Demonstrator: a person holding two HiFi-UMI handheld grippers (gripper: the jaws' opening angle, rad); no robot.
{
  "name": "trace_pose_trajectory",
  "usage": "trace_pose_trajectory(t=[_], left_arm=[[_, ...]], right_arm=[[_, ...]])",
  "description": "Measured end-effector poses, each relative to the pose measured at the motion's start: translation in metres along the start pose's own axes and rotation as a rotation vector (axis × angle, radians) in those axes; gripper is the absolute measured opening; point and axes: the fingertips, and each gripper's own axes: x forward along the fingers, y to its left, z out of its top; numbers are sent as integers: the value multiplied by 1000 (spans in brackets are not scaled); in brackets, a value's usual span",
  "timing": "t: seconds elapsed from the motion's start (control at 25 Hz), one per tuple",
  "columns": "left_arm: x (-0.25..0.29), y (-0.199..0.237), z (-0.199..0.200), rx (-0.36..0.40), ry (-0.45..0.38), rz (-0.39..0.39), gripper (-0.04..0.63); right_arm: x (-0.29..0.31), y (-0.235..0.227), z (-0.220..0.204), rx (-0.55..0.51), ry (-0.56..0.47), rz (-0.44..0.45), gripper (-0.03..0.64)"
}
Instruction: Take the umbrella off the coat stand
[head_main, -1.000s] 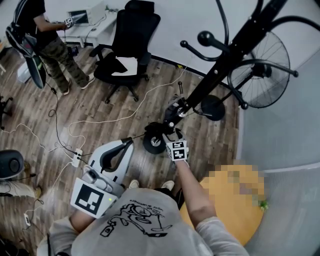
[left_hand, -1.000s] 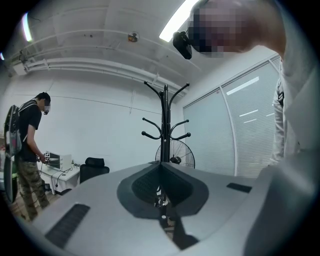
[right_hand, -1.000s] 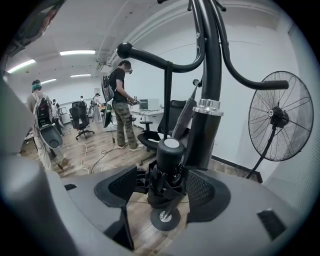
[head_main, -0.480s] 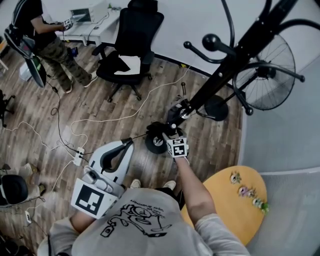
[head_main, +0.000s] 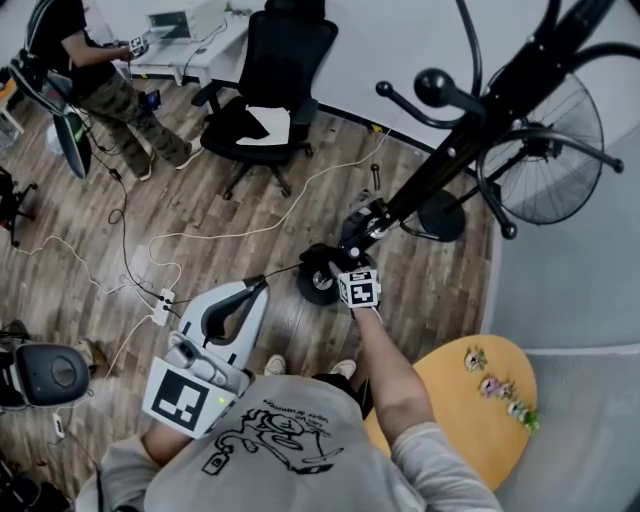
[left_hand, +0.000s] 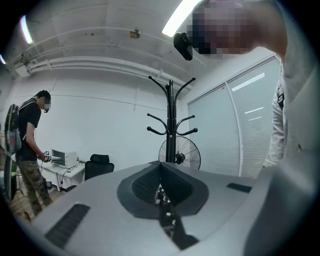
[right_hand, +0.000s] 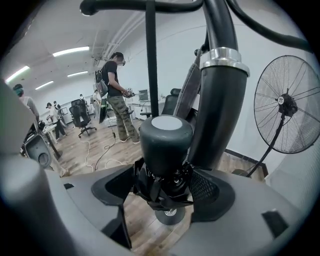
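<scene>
Umbrella (right_hand: 165, 145), folded short, sat clamped between the jaws of the right gripper (right_hand: 167, 186): its dark round cap with a grey top stood up above the jaws and its bunched black fabric filled the gap between them. In the right gripper view the stand's (right_hand: 220, 100) thick black pole rose just beside it at 1 o'clock, and whether the two touched could not be told. A thin hook arm ran up at 12 o'clock. In the head view the right gripper (head_main: 340, 262) was near the middle of the frame, at the lower end of the stand (head_main: 470, 130), which slanted away toward 2 o'clock. The left gripper (head_main: 258, 284) hung well apart at 8 o'clock from it, close to the person's chest; in its own view the left gripper (left_hand: 161, 192) had its jaws pressed together with nothing between them. A fan (head_main: 545, 160) stood behind the stand at 2 o'clock, an office chair (head_main: 270, 90) at 11 o'clock, another person (head_main: 95, 80) at 10 o'clock, and a round orange table (head_main: 440, 400) at 4 o'clock, all on a wood floor (head_main: 200, 200) with loose cables.
</scene>
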Motion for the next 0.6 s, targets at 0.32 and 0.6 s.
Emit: trace_pose_trajectory(t=[0.32, 0.6], left_arm=[[-3, -1, -5, -4, 9, 10, 6], [-10, 0, -8, -9, 11, 34, 8]], right_arm=[[10, -2, -6, 9, 13, 0, 356], [8, -1, -9, -2, 25, 4, 256]])
